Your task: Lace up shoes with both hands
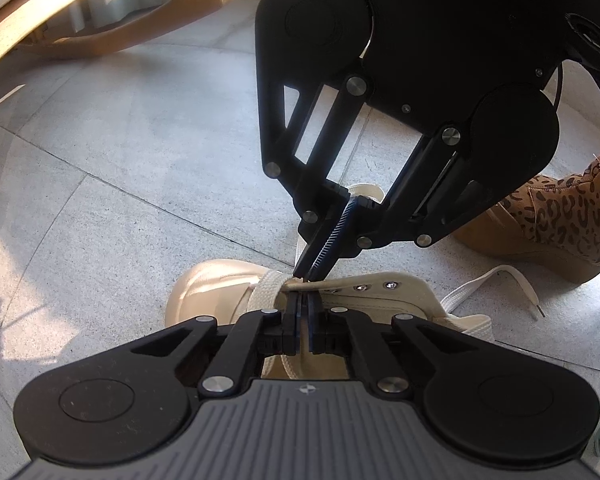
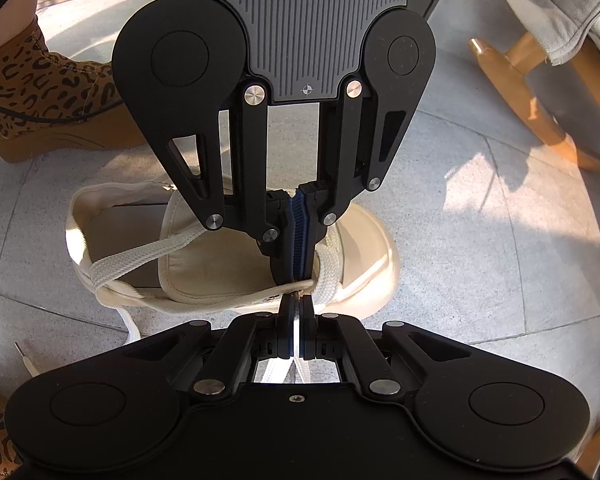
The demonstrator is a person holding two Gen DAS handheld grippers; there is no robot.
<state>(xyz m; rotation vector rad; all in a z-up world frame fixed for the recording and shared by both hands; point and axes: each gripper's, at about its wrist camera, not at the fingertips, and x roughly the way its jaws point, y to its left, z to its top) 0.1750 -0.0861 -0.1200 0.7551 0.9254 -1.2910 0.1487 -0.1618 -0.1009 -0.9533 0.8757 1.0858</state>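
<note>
A cream canvas shoe sits on the grey tiled floor, low and a little left of centre in the left wrist view, its rounded toe toward the left. In the right wrist view the same shoe lies across the middle of the frame, the open heel at the left and the toe at the right.

The left tool comes up from the bottom edge of its own view, jaws pressed together on the flat cream lace right at the eyelet row. The right tool reaches down from the upper right of that frame, its ribbed blue pads shut on the lace's stiff tan tip, just above the left tool's tips. The two tools' points nearly touch.

From the right wrist view, the right tool fills the bottom edge with a strip of white lace pinched between its closed fingers, and the left tool hangs down from the top centre, closed as well.

The loose half of the lace trails off the shoe: at lower right in the left wrist view it loops over the floor and ends in a thin aglet.

A leopard-print boot stands on the floor at the right edge of the left wrist view, near the shoe. A wooden rocking chair occupies the upper left.
</note>
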